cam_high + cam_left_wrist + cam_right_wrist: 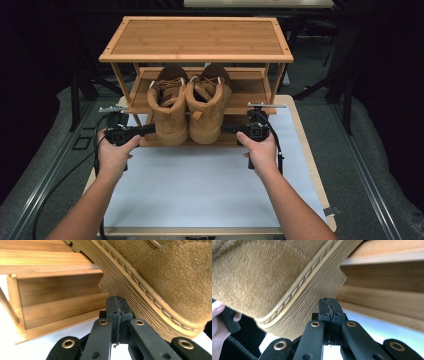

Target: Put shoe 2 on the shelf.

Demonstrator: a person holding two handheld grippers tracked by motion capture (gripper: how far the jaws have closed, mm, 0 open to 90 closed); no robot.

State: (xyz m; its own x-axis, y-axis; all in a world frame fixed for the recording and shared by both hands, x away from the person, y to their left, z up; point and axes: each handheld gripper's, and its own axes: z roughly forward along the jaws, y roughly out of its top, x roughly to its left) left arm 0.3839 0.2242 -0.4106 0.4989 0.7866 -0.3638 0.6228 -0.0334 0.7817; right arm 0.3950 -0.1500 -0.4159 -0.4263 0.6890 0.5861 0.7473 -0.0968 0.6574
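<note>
Two tan suede boots, the left boot [170, 107] and the right boot [207, 105], stand side by side on the middle shelf [247, 87] of a bamboo shoe rack [196, 39], heels toward me and overhanging the shelf's front edge. My left gripper [149, 129] is shut and empty, its tip at the left boot's heel. In the left gripper view the gripper [117, 305] sits just under the ribbed sole [140, 292]. My right gripper [226, 129] is shut and empty at the right boot's heel. In the right gripper view the gripper [329, 305] sits beside the sole [312, 305]. Contact cannot be told.
The rack stands at the far end of a white-topped table [200, 175], with open surface between it and me. Its top shelf is bare and a lower shelf [57, 312] lies beneath the boots. Dark floor and black stands [75, 95] flank the table.
</note>
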